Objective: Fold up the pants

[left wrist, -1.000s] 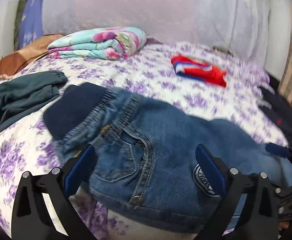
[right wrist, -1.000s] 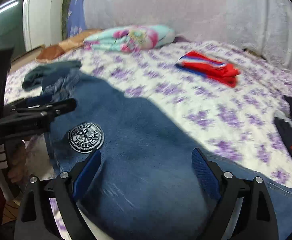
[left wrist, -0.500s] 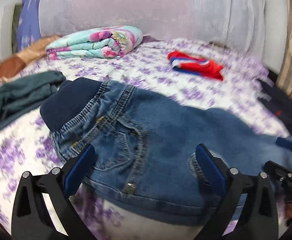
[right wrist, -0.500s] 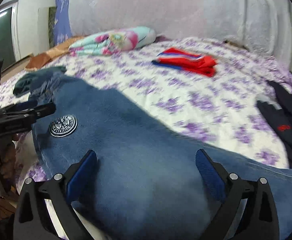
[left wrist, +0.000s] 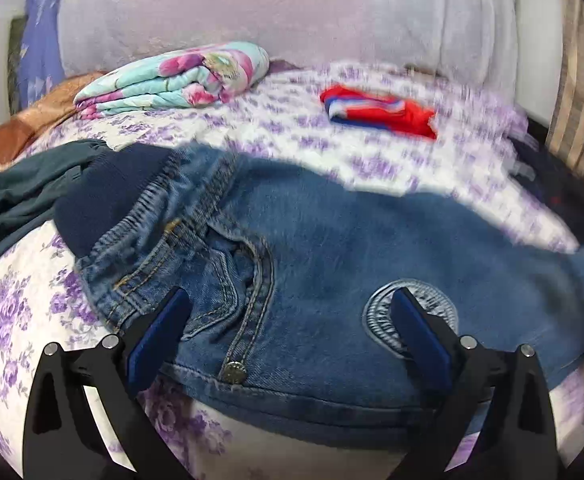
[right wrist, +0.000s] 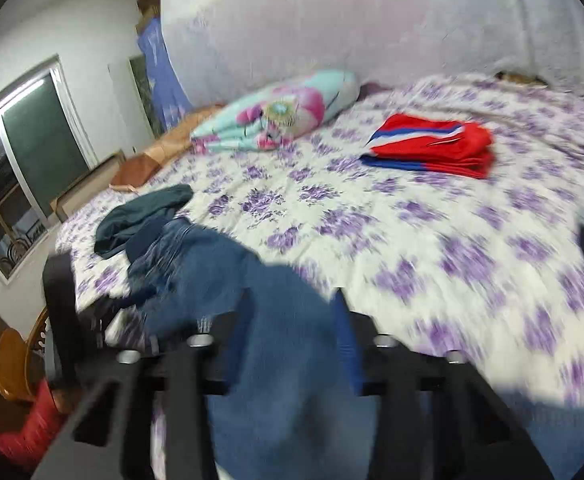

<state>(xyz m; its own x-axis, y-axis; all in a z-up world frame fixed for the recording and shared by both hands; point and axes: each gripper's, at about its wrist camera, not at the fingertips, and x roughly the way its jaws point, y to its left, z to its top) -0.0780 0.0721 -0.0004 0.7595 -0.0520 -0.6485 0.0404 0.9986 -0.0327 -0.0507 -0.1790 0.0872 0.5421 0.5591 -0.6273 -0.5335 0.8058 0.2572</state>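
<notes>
Left gripper: the black two-finger left gripper with blue pads [left wrist: 288, 326] is spread wide and holds nothing; it hovers over the seat and pocket of the jeans.
Right gripper: the black right gripper with blue pads [right wrist: 292, 340] has its fingers drawn close with blue denim between them, so it appears to grip a leg of the jeans; heavy blur leaves this a judgement.
Pants: the blue denim pants with a dark navy ribbed waistband [left wrist: 332, 248] lie along the near edge of the bed with the purple-flowered white sheet [left wrist: 12, 312], waistband towards the left edge.
Progress: the fold looks barely begun; one leg seems lifted, and the pants are otherwise spread out, not yet folded.
Writing: a round grey-white patch [left wrist: 412, 320] sits on the denim; its lettering cannot be read.
Beyond: a crumpled dark teal garment [left wrist: 20, 192], then a folded red, white and blue garment [right wrist: 432, 146], and a folded floral turquoise and pink quilt [left wrist: 172, 76] at the far edge.
</notes>
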